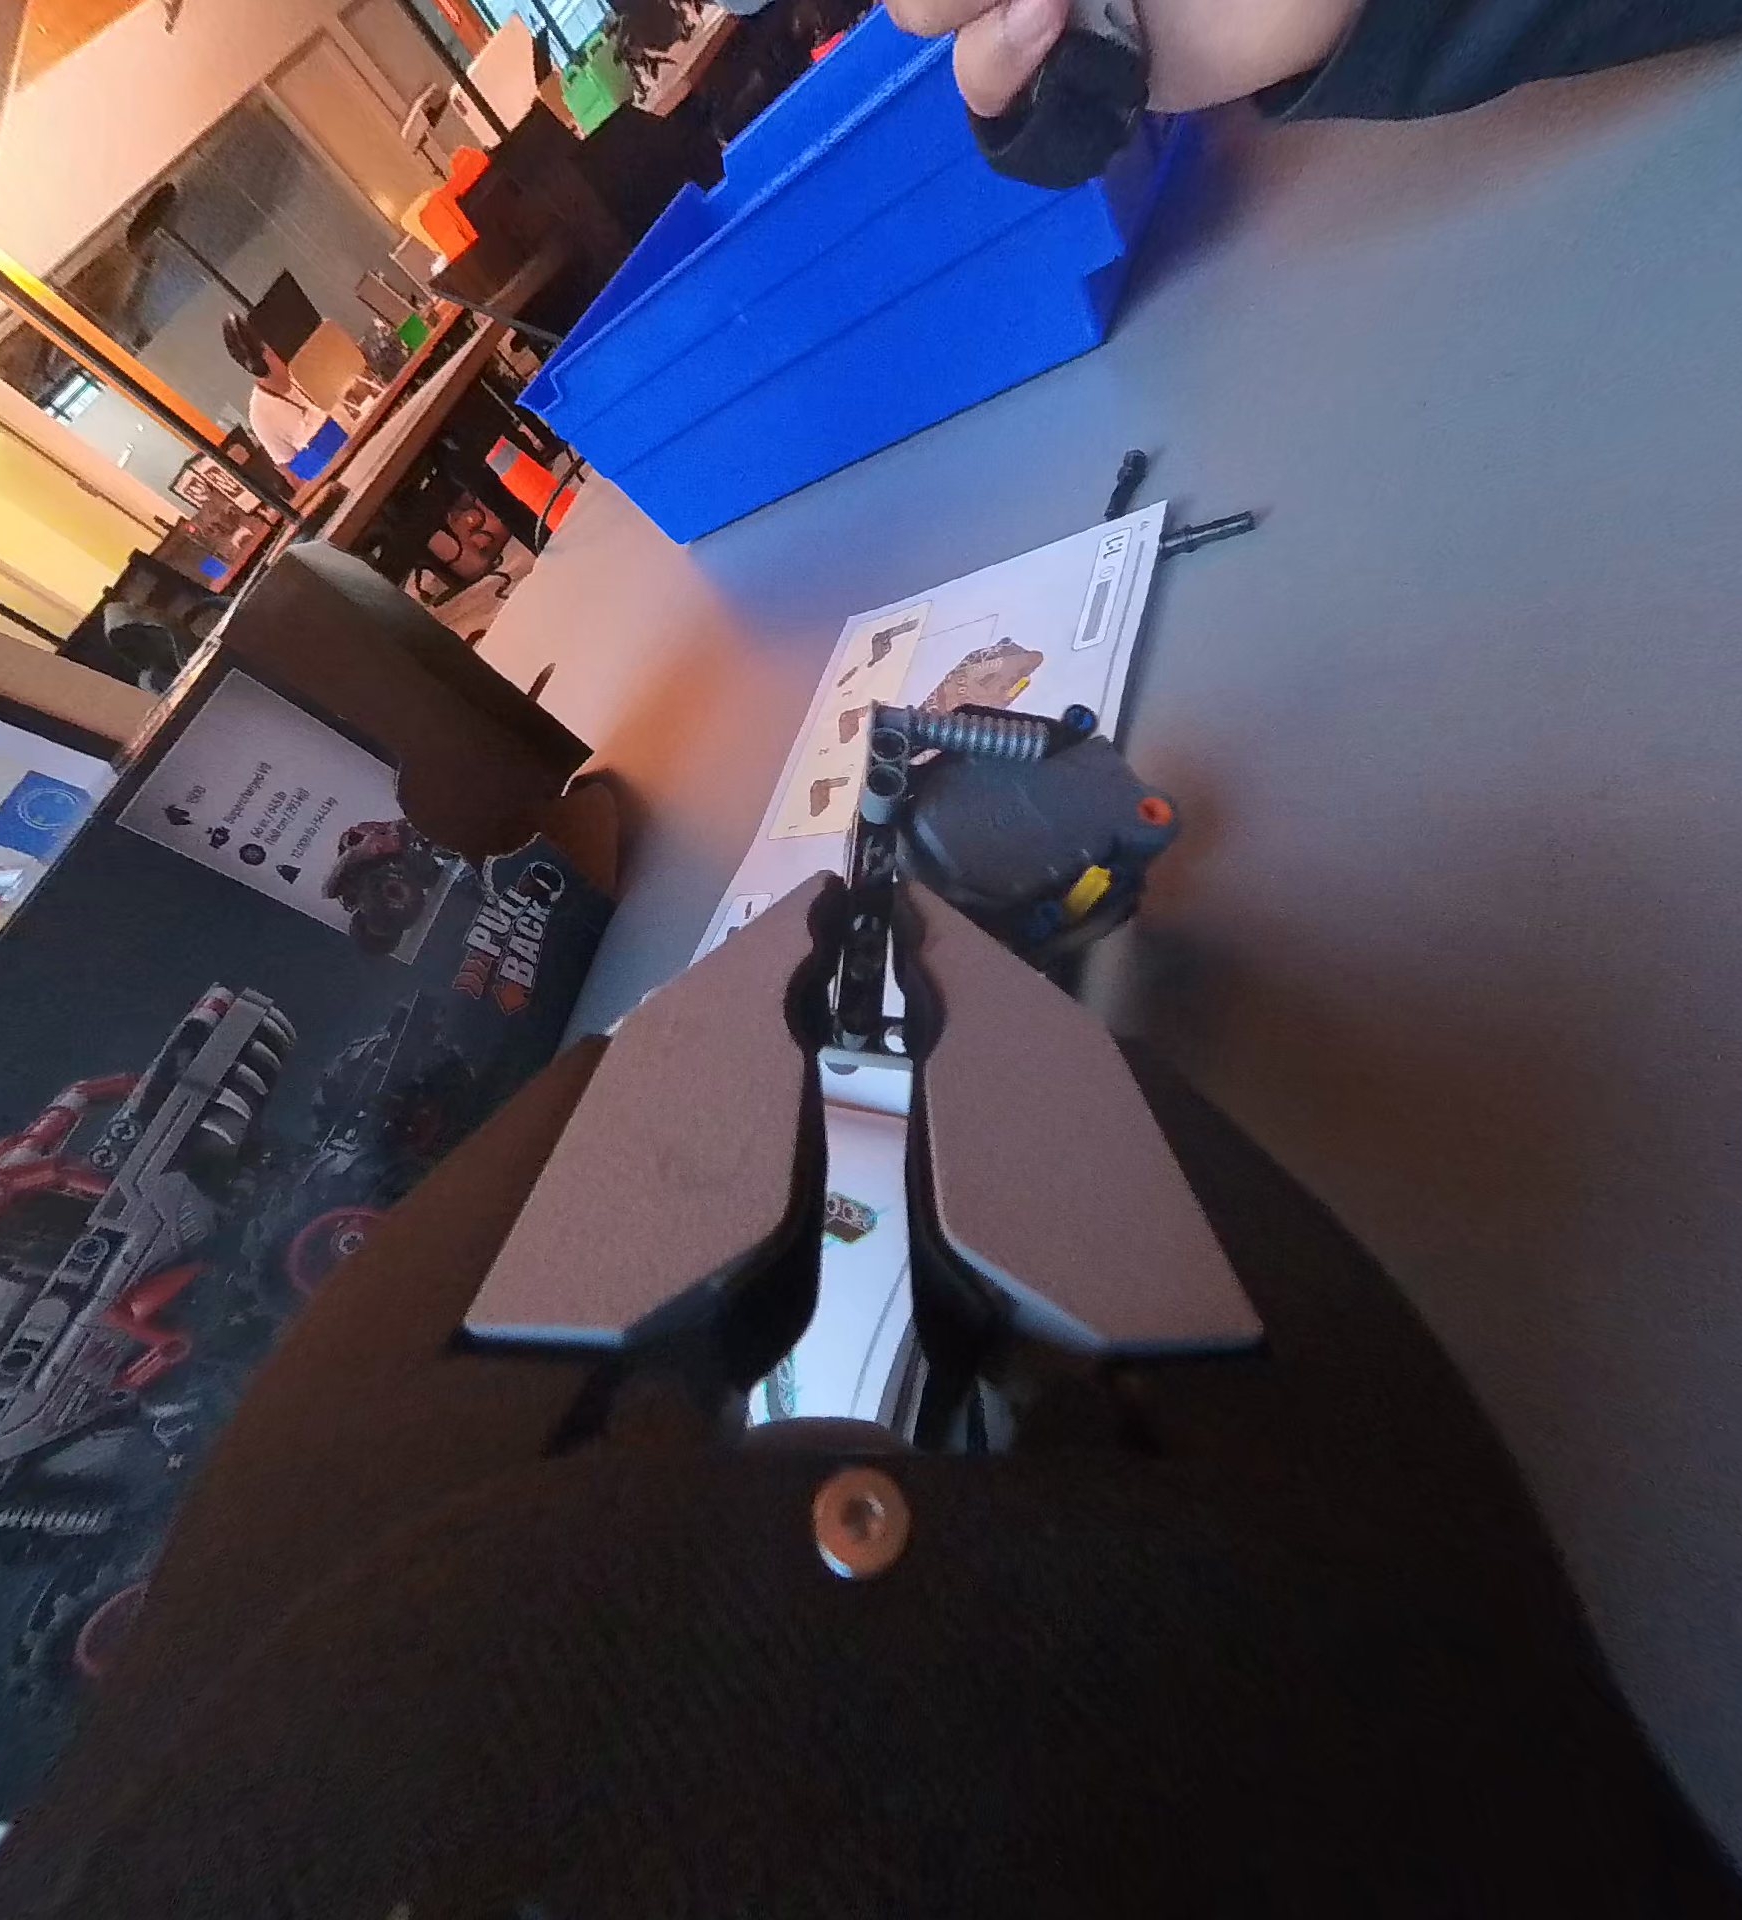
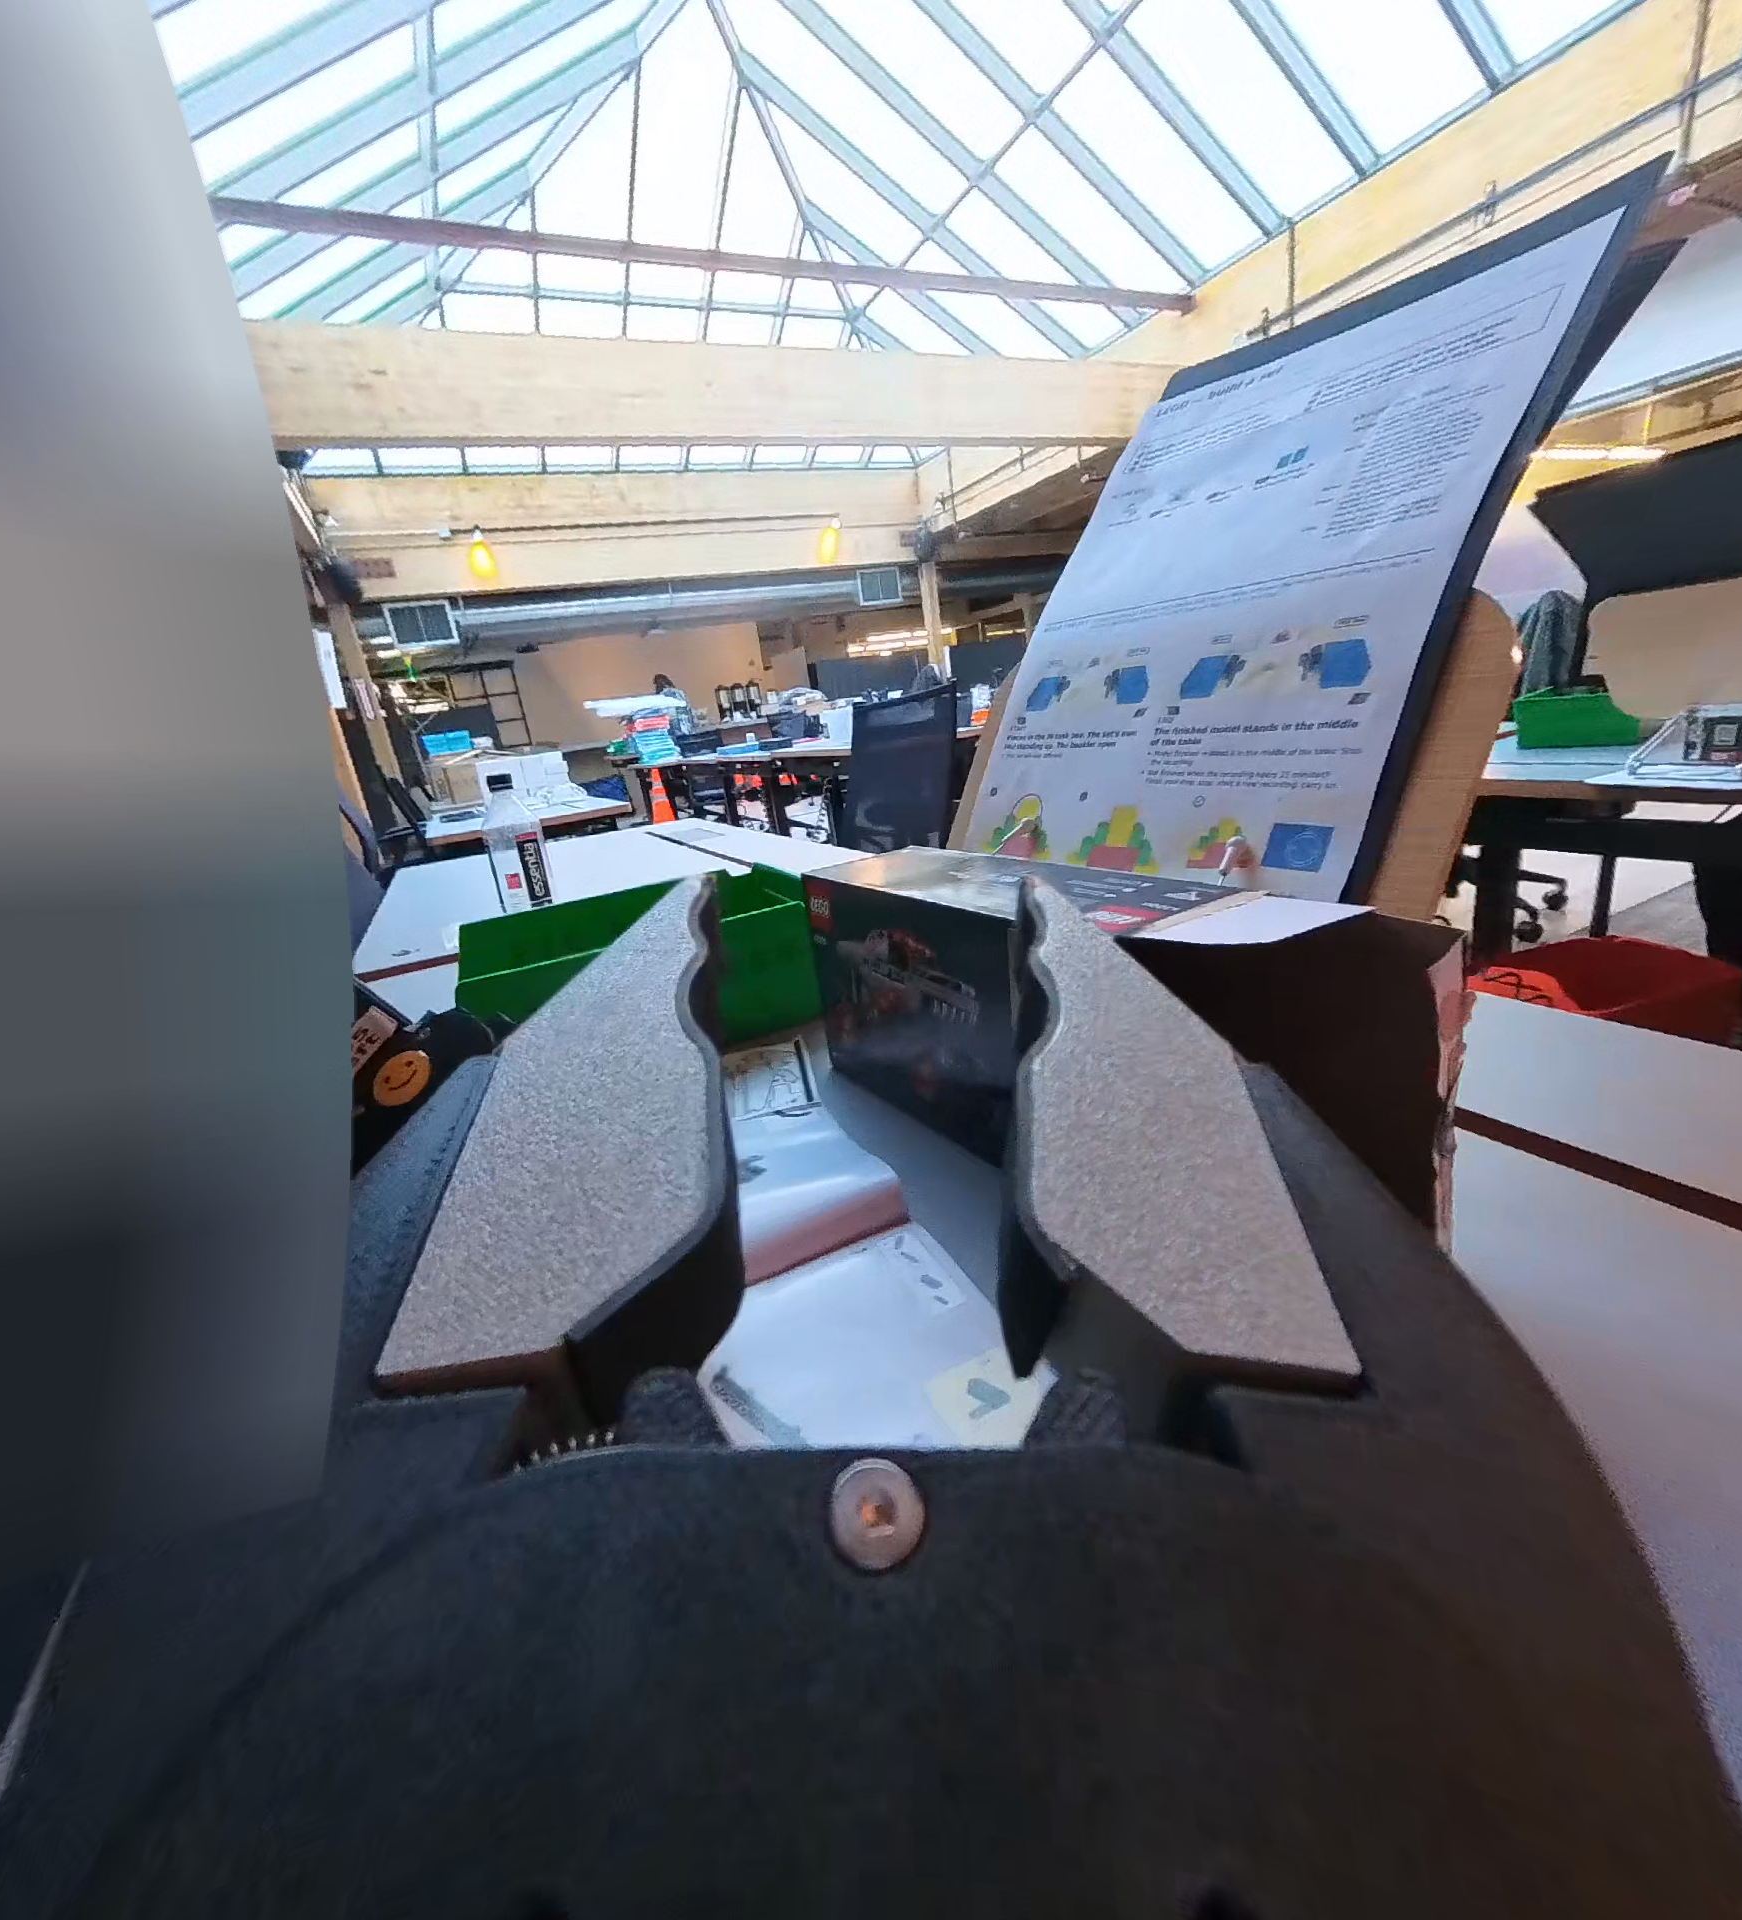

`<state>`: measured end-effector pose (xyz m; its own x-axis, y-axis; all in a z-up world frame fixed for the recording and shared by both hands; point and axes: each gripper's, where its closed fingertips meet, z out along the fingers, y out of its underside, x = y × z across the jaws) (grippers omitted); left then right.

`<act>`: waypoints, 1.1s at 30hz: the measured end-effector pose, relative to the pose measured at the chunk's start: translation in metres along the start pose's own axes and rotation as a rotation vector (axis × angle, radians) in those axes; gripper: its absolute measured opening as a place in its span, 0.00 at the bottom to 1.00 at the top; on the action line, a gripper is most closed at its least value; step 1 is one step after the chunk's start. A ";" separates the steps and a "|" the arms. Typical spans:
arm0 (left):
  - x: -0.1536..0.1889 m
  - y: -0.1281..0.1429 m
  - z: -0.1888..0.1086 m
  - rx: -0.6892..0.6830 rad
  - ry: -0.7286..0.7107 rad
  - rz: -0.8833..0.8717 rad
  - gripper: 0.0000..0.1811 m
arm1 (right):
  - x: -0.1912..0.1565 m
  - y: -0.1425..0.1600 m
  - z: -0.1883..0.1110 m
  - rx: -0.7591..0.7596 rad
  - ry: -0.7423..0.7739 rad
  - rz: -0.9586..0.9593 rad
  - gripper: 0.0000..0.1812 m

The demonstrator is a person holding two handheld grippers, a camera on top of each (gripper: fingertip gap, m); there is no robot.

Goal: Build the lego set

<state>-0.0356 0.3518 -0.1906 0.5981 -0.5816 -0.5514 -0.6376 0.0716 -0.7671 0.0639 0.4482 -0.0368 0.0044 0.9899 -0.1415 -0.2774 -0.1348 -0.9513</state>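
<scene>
Holding the half-built model [image 1: 1002,821] by its black beam [image 1: 867,956] is your job with the left gripper [image 1: 865,935] at this moment, and its fingers are closed on that beam, near the tips. The model is a dark grey rounded block with a metal spring [image 1: 981,736] on top and small blue, yellow and orange pins. It hangs over or rests on the open instruction booklet [image 1: 1012,644] on the grey table [image 1: 1469,727]; I cannot tell if it touches the page.

To do this step well, I think you should keep the grip firm and the beam steady, because the heavy block sits out beyond the tips and could turn in the fingers. Bring the next piece with the other hand only when the model does not swing. Two loose black pins [image 1: 1205,528] lie just beyond the booklet corner, and the blue bin [image 1: 846,343] is behind it.

The left gripper is rolled strongly to the side, so the table looks tilted, and it points low along the table. The right gripper [image 2: 865,956] is open and empty, fingers well apart, pointing almost level toward the set's box [image 2: 908,997] and the green bin [image 2: 576,945], above the booklet pages.
</scene>
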 end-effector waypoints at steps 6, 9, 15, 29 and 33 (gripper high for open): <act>0.001 0.000 0.000 -0.001 0.007 0.001 0.04 | 0.000 0.008 0.004 -0.031 -0.004 0.017 0.29; 0.002 0.000 0.000 0.001 0.007 0.003 0.04 | -0.001 0.010 0.005 -0.035 -0.005 0.017 0.30; 0.002 0.000 0.000 0.002 0.008 0.003 0.04 | 0.000 0.006 0.004 -0.024 0.003 0.009 0.29; 0.002 0.001 0.000 0.000 0.013 -0.009 0.04 | 0.001 0.009 0.007 -0.045 0.001 0.010 0.30; 0.002 0.001 0.000 -0.002 0.015 -0.015 0.04 | 0.001 0.010 0.009 -0.054 -0.003 0.012 0.29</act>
<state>-0.0351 0.3511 -0.1923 0.6004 -0.5943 -0.5351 -0.6296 0.0613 -0.7745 0.0527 0.4486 -0.0441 -0.0014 0.9883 -0.1528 -0.2252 -0.1492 -0.9628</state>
